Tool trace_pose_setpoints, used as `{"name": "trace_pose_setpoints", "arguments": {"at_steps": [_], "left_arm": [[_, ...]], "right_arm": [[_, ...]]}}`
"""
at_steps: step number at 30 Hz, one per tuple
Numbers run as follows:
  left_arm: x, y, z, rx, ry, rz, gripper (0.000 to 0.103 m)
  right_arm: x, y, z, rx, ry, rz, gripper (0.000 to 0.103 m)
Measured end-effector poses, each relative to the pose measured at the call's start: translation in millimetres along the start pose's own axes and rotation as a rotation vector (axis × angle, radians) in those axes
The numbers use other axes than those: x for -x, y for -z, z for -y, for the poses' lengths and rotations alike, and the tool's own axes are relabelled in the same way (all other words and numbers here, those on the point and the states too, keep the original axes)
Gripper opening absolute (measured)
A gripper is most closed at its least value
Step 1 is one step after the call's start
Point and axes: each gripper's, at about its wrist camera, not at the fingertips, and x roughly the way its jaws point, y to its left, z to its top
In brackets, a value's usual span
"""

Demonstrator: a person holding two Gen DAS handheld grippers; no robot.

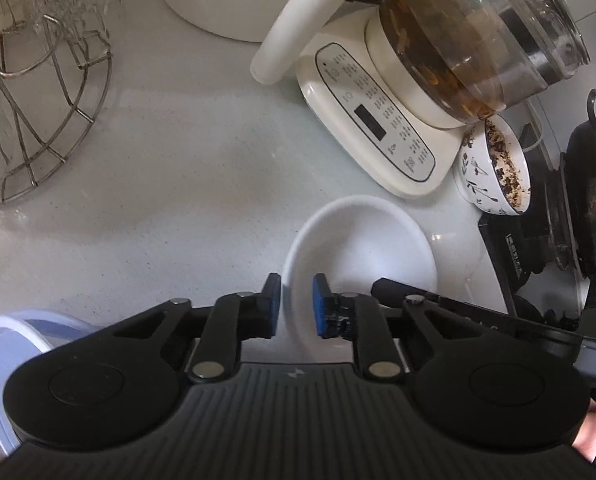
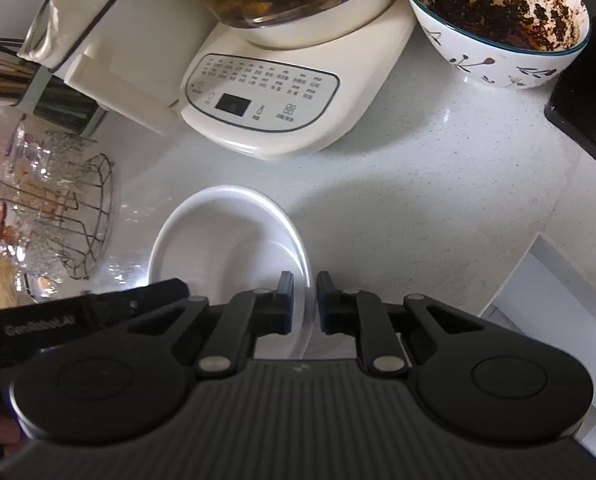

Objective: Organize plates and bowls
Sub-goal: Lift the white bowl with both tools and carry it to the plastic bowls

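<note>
Spreading pale and speckled, the counter (image 2: 418, 200) carries a cream kettle base (image 2: 266, 108) at 12 o'clock, a soiled patterned bowl (image 2: 498, 24) at 1 and a wire rack (image 2: 78, 220) at 9. The white plate (image 2: 218, 240) sits upright, mouth up, round with no long axis, just ahead. The left tool (image 1: 296, 306) pinches its left rim; the right tool (image 2: 305, 304) pinches its right rim.
</note>
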Motion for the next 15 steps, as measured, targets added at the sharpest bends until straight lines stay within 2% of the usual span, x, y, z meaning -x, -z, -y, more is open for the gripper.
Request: {"name": "trace_pose_setpoints", "arguments": {"at_steps": [2,15], "left_arm": [[4.2,0.8,2.4,-0.013,-0.008,0.018,0.015],[47.6,25.1,14.0,-0.05,-0.006,0.103,0.015]], "right_arm": [[3.4,0.0,-1.2,0.005,-0.007,0.009,0.015],[39.7,15.8,-9.6,0.042,-0.046,0.072,0.015]]}}
